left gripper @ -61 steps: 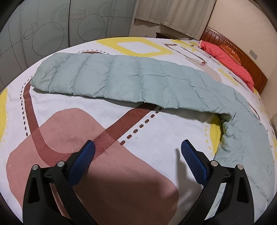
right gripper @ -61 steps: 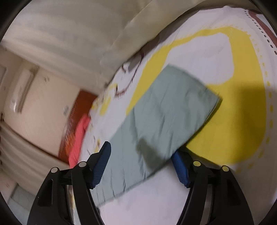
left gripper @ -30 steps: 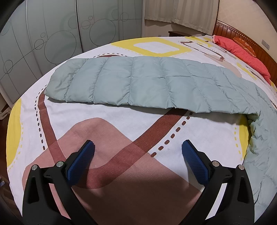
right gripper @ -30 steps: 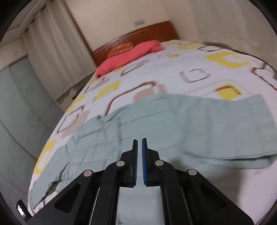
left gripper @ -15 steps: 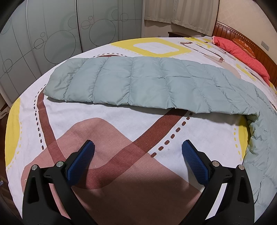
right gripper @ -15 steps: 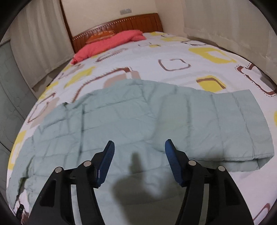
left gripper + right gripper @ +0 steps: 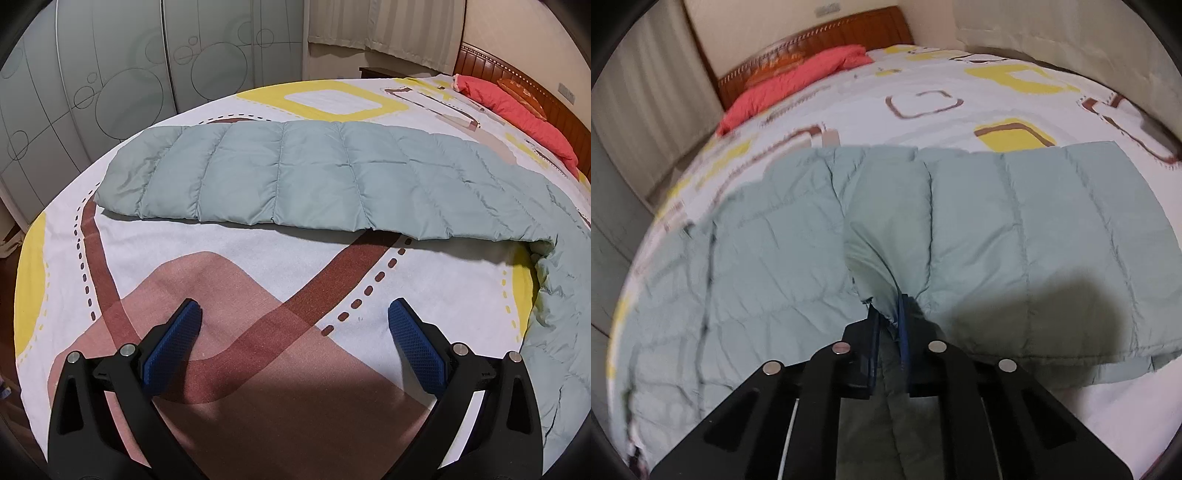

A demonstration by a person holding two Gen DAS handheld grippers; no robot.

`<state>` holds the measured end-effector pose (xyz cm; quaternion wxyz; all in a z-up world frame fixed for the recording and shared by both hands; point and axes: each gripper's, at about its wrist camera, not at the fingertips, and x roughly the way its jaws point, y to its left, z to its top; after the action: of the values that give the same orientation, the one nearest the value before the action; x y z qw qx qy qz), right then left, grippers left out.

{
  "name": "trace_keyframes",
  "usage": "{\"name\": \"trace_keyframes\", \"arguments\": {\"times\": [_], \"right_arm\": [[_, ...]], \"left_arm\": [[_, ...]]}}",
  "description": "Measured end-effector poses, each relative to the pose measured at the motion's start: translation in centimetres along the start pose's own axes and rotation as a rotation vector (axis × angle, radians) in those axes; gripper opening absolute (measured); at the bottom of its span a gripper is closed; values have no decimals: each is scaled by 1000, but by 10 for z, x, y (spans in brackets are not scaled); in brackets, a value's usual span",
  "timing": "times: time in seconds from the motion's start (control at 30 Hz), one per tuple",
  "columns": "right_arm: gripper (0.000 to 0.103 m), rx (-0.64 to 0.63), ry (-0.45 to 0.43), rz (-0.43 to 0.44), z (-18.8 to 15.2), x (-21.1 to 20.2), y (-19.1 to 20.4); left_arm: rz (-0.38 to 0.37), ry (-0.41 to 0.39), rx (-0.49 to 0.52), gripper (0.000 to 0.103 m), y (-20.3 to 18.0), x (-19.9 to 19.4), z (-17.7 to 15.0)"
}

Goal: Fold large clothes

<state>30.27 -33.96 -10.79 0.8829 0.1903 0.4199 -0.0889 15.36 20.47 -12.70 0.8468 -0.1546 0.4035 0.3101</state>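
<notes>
Patterned cotton covers the bed point(image 7: 258, 251), white with yellow squares, brown bands and a pink-brown patch, filling most of both views. Across it lies the pale green quilted jacket point(image 7: 314, 173): in the left wrist view one long padded sleeve stretches from the left of the frame to the right edge, where the body bunches and runs down the lower right. In the right wrist view the jacket point(image 7: 1015, 236) spreads over the middle of the frame. Frosted wardrobe doors point(image 7: 110, 66) stand at upper left, and a red pillow point(image 7: 517, 110) lies against the wooden headboard point(image 7: 491, 62) at upper right. Low in the frame, the left gripper point(image 7: 293, 334) hangs above bare sheet with its jaws spread wide, holding nothing. The right gripper point(image 7: 888, 325) is pinched closed on a gathered fold of the jacket, the fabric puckering up from between its blue pads.
</notes>
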Motion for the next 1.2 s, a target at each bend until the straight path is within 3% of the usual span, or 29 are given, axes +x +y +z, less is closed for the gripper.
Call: {"name": "trace_keyframes", "arguments": {"times": [0.23,0.33,0.53,0.7,0.97,1.03,1.1,1.2], "right_arm": [[9,-118,-38,176,-9,-36,67],[9,-173,7,291,-22,-39,111],[9,-308,90,417,-57,-35,177],[9,-394,174,488,-79,-27,203],[13,-452,266,517,-96,-10,213],[20,-456,265,523,-98,-9,215],[50,-448,272,551,-97,-12,213],[58,-449,245,565,-93,-27,210]], "left_arm": [[-1,0,0,101,0,0,0],[-1,0,-1,101,0,0,0],[-1,-1,-1,101,0,0,0],[-1,-2,-1,101,0,-1,0],[0,-2,1,101,0,0,0],[1,-1,1,101,0,0,0],[1,-1,2,101,0,0,1],[2,-1,2,101,0,1,1]]}}
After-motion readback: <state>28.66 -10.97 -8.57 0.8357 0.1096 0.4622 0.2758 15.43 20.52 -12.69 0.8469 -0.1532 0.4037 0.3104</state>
